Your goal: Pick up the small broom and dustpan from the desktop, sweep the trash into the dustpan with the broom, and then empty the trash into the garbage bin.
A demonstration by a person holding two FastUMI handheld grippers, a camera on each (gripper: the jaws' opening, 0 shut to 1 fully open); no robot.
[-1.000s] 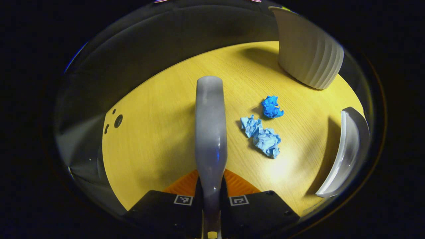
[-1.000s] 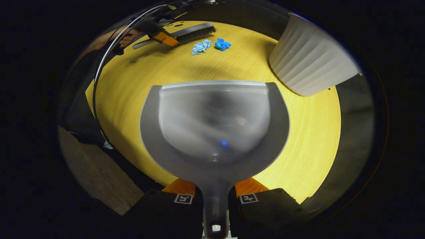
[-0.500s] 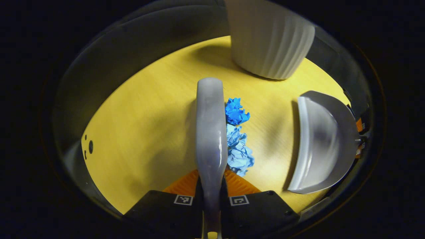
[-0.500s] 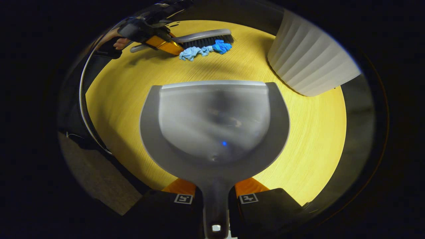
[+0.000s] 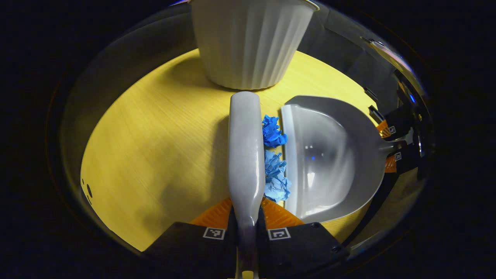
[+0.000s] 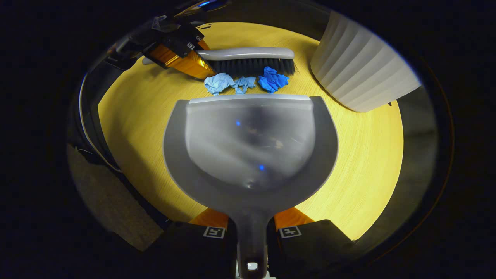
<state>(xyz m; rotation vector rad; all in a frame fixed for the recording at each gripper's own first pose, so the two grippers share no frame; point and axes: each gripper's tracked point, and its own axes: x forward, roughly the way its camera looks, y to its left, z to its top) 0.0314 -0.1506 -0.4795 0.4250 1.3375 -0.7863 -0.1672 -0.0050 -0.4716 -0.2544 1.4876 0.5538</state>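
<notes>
Right gripper view, broom [image 6: 248, 58], blue paper trash [image 6: 273, 81], dustpan [image 6: 250, 147]

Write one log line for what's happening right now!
left tool: grips broom | right tool: grips dustpan | blue paper wads: between both, unswept

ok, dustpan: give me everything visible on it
The dustpan looks like glossy grey plastic: a rounded scoop with a raised rim, a straight front lip and a short handle with a hole at its end. The right gripper is shut on that handle. The scoop is empty, its lip facing the blue paper wads, with the broom just behind them. It sits low over the yellow desktop.
</notes>
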